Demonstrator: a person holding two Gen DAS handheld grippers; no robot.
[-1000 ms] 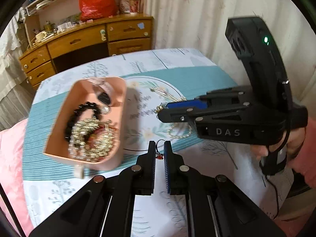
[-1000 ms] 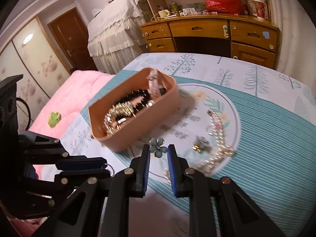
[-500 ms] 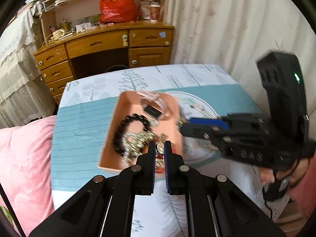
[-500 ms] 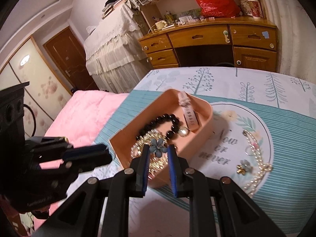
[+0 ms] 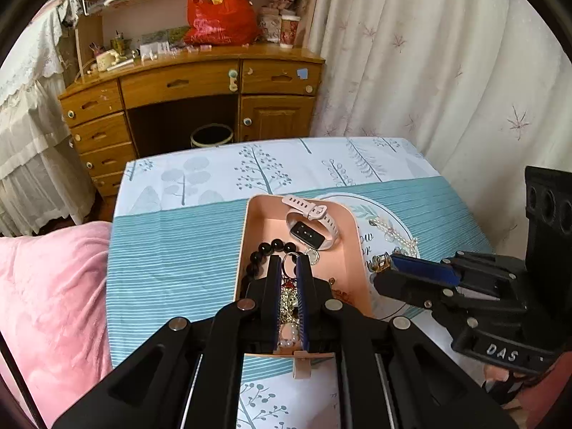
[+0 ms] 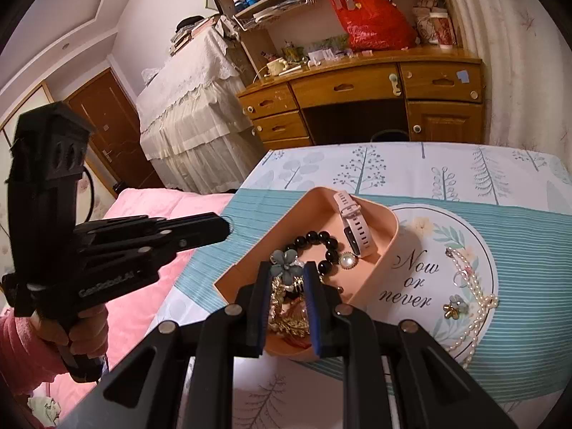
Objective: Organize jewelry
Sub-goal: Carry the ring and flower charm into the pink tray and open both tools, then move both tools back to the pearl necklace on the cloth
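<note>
A pink tray (image 5: 252, 214) (image 6: 384, 246) on the table holds a pink watch (image 5: 311, 223) (image 6: 354, 228), a black bead bracelet (image 5: 266, 250) (image 6: 314, 241), gold chains and a pearl piece. My left gripper (image 5: 287, 261) is over the tray, shut on a small hoop earring (image 5: 289, 259). My right gripper (image 6: 286, 268) is over the tray's near end, jaws slightly apart, with a blue flower earring (image 6: 284, 262) between its tips. A pearl necklace (image 6: 472, 296) and a second flower earring (image 6: 454, 305) lie on the round mat (image 6: 447, 236) right of the tray.
The table has a teal and white tree-print cloth (image 5: 178, 250). A pink blanket (image 5: 46, 296) lies at its left. A wooden desk (image 5: 186, 89) with a red bag (image 5: 218, 14) stands behind, curtains (image 5: 429, 53) at the right.
Both grippers have moved from the mat side to above the tray, each carrying its earring. The right gripper's jaws now stand a little wider.
</note>
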